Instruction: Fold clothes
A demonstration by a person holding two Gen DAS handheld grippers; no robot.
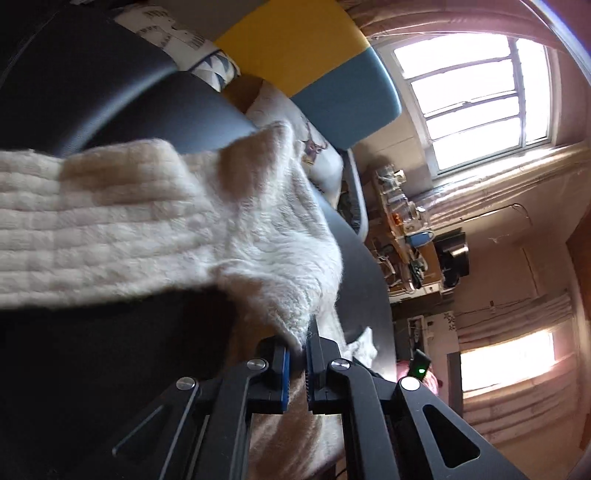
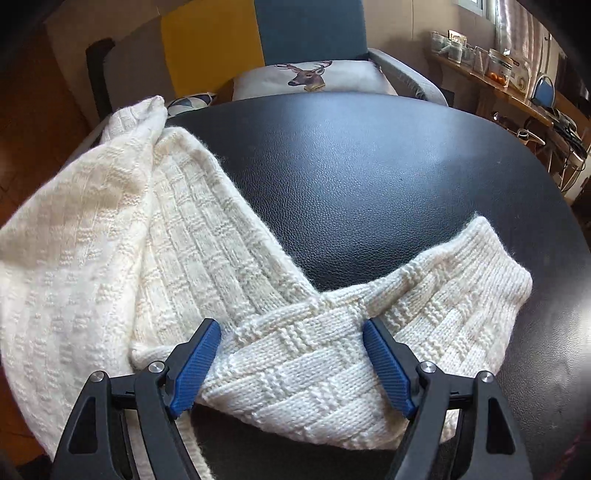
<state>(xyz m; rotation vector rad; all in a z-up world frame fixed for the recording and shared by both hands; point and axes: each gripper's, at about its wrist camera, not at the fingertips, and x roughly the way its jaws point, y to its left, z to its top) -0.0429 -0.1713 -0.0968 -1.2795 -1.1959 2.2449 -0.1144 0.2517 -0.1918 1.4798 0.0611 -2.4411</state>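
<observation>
A cream knitted sweater (image 2: 92, 258) lies on a black leather tabletop (image 2: 369, 158), its body bunched at the left. One sleeve (image 2: 332, 350) runs across the front toward the right. My right gripper (image 2: 291, 328) hovers just over that sleeve, its blue pads (image 2: 199, 362) wide apart and open, the knit between them untouched. In the left wrist view my left gripper (image 1: 299, 347) is shut on a fold of the sweater (image 1: 184, 221), which hangs lifted and stretched away to the left above the dark table (image 1: 110, 369).
Behind the table stands a chair with a blue and yellow back (image 2: 310, 26) and a deer-print cushion (image 2: 310, 77). A cluttered wooden shelf (image 2: 498, 70) runs along the right wall under bright windows (image 1: 480, 99). The table's right half (image 2: 443, 166) shows bare leather.
</observation>
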